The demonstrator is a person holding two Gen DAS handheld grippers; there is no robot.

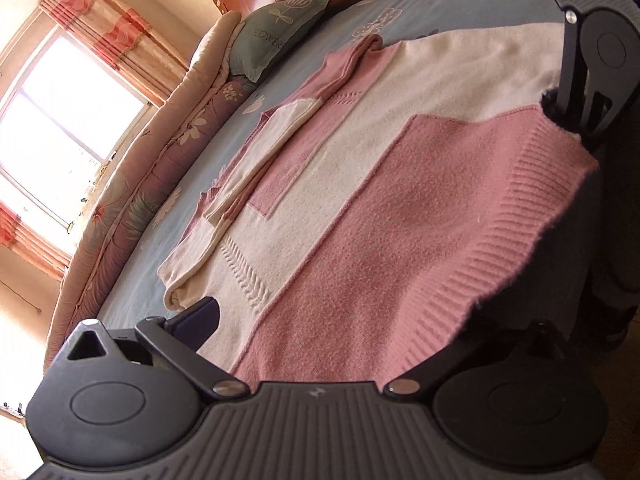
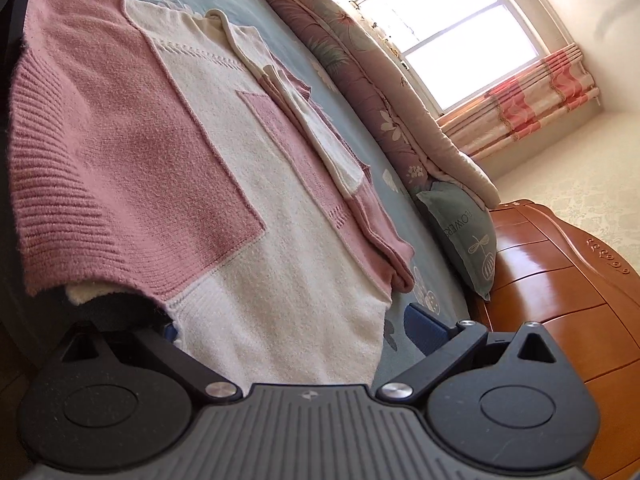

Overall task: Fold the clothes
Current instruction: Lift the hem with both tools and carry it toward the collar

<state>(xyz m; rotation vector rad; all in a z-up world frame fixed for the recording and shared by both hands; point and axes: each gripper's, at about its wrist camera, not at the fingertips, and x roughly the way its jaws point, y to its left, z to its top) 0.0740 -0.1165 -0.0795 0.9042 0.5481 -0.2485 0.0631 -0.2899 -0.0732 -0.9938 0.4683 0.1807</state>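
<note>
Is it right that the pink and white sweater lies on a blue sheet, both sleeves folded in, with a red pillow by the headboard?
Not quite: the pillow is grey-green, not red, as the right wrist view shows. The rest stands: the sweater lies on the blue sheet, sleeves folded in, with the pillow by the wooden headboard.

Matte black linkages with silver screws are framing the left gripper [image 1: 332, 316] and right gripper [image 2: 296, 328]; blue pads are showing, above ribbed grey housings.

Sweater [image 1: 360, 200]: 1; pillow [image 1: 280, 36]: 1; rolled quilt [image 1: 160, 152]: 1; bed [image 1: 192, 168]: 1; window [image 1: 68, 112]: 1; tongs: 2 — left tongs [image 1: 336, 320], right tongs [image 2: 296, 328]
</note>
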